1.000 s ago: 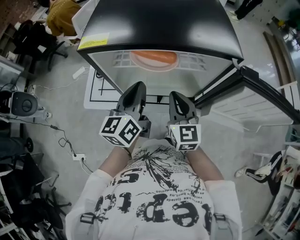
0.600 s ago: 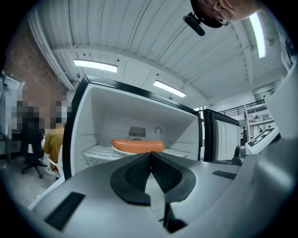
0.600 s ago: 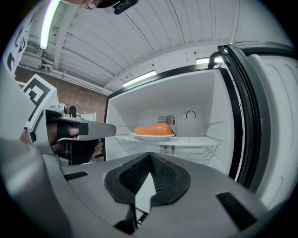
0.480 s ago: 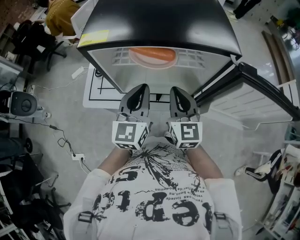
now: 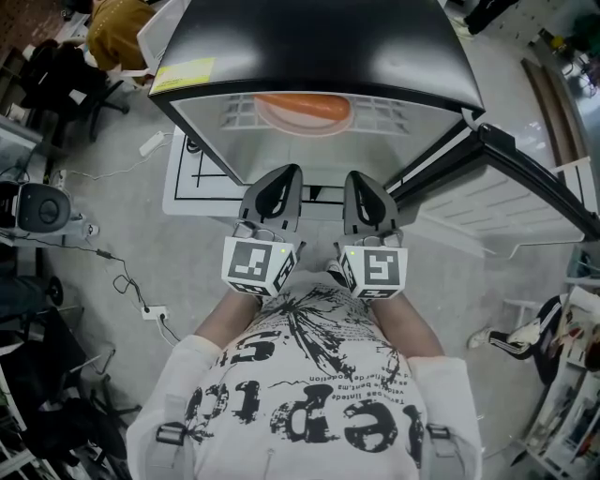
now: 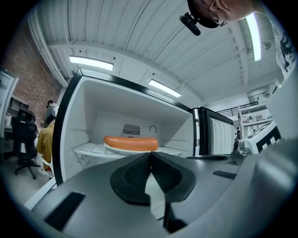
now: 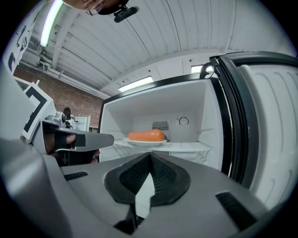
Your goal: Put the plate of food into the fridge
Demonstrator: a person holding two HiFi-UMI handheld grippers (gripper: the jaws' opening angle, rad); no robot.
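The fridge [image 5: 319, 47] stands open in front of me. On its white wire shelf [image 5: 384, 117] sits a white plate [image 5: 281, 117] carrying a long orange sausage [image 5: 302, 106]. The left gripper view shows the sausage [image 6: 130, 142] on the plate [image 6: 122, 150] straight ahead; so does the right gripper view, sausage [image 7: 146, 135] on plate [image 7: 145, 142]. My left gripper [image 5: 279, 178] and right gripper [image 5: 362, 180] hang side by side just outside the fridge opening, both shut and empty. Neither touches the plate. In their own views the left gripper [image 6: 150, 155] and right gripper [image 7: 150, 156] have their jaws pressed together.
The fridge door [image 5: 525, 183] swings open to the right. A white mat [image 5: 192, 178] lies on the floor under the fridge front. Cables and a power strip [image 5: 155, 143] run along the left floor. A seated person [image 5: 117, 28] is at the back left.
The left gripper has swung right and straightened, now level beside the right gripper. Both sit a little nearer the fridge opening. The plate has not moved.
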